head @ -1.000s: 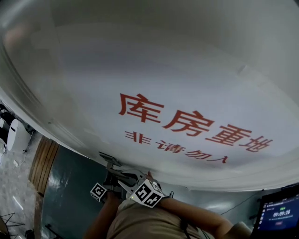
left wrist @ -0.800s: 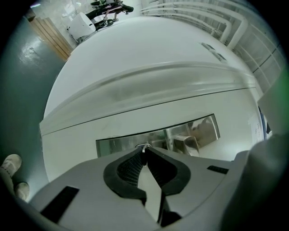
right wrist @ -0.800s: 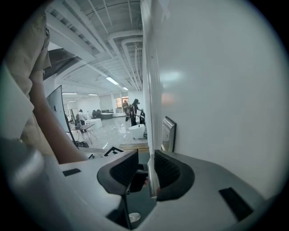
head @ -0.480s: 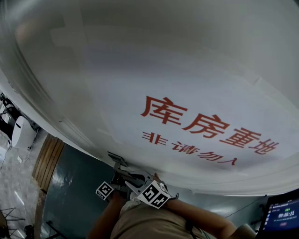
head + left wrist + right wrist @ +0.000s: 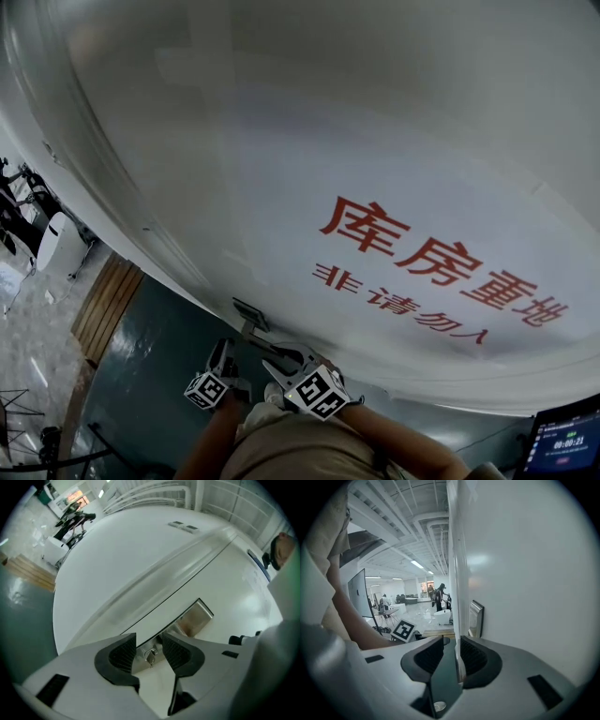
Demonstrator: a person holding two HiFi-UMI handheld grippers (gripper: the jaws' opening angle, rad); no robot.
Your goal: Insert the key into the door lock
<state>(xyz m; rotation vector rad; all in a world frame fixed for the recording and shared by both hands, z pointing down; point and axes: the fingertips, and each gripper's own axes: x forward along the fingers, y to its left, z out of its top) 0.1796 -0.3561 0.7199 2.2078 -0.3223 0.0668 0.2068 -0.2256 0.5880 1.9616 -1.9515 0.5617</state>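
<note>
Key (image 5: 150,657) in lock (image 5: 193,617), visible only between opening left tongs (image 5: 149,640), right tongs (image 5: 451,643) clamping door edge (image 5: 453,573)

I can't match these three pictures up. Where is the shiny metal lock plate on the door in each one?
Head view: lock plate low, left of centre, under the red lettering.
Left gripper view: lock plate just right of centre, slanting up to the right.
Right gripper view: lock plate near the centre, upright, seen nearly edge-on.
Shared landmark: the white door it is fixed to, large in all three.
</note>
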